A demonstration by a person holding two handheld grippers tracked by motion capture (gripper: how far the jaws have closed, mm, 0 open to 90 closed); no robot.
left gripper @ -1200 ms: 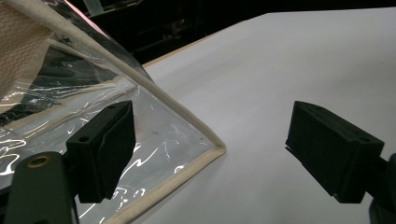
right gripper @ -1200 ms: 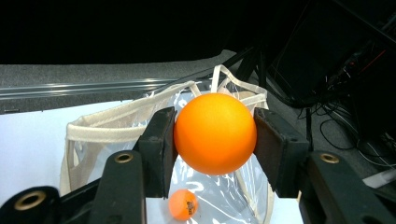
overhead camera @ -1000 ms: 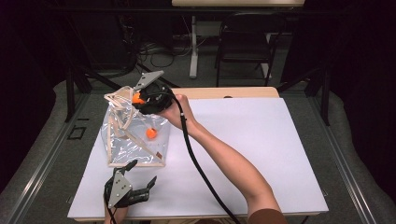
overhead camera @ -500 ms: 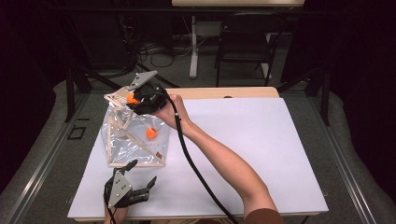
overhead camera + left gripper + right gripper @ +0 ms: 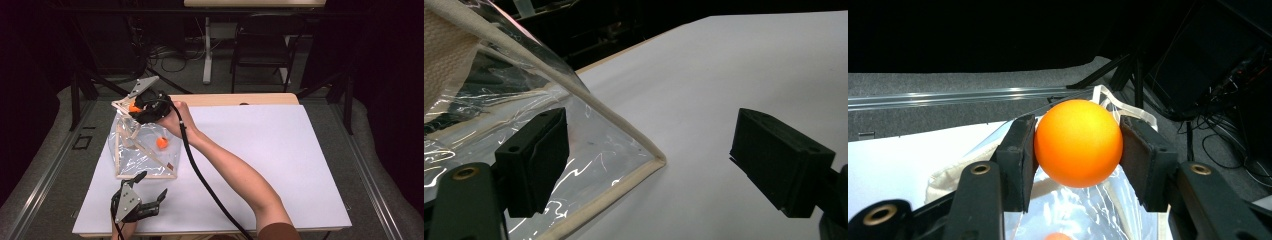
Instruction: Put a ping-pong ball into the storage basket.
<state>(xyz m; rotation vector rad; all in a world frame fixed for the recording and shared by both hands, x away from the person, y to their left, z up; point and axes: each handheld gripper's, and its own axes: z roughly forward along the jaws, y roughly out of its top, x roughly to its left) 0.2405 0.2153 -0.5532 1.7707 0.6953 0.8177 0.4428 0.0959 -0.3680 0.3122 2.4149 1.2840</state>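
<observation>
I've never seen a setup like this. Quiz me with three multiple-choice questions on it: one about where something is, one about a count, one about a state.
1. Where is the right gripper?
A. above the clear bag's top
B. at the table's near right corner
C. on the floor

2. How many orange balls are in sight?
A. one
B. two
C. four

3. How do the left gripper's jaws stand?
A. shut on a ball
B. shut on the bag
C. open, holding nothing

Answers: 1 A, it hovers over the bag's opening. 2 B, one ball in the right gripper, another ball inside the bag. 3 C, bare table shows between them.
</observation>
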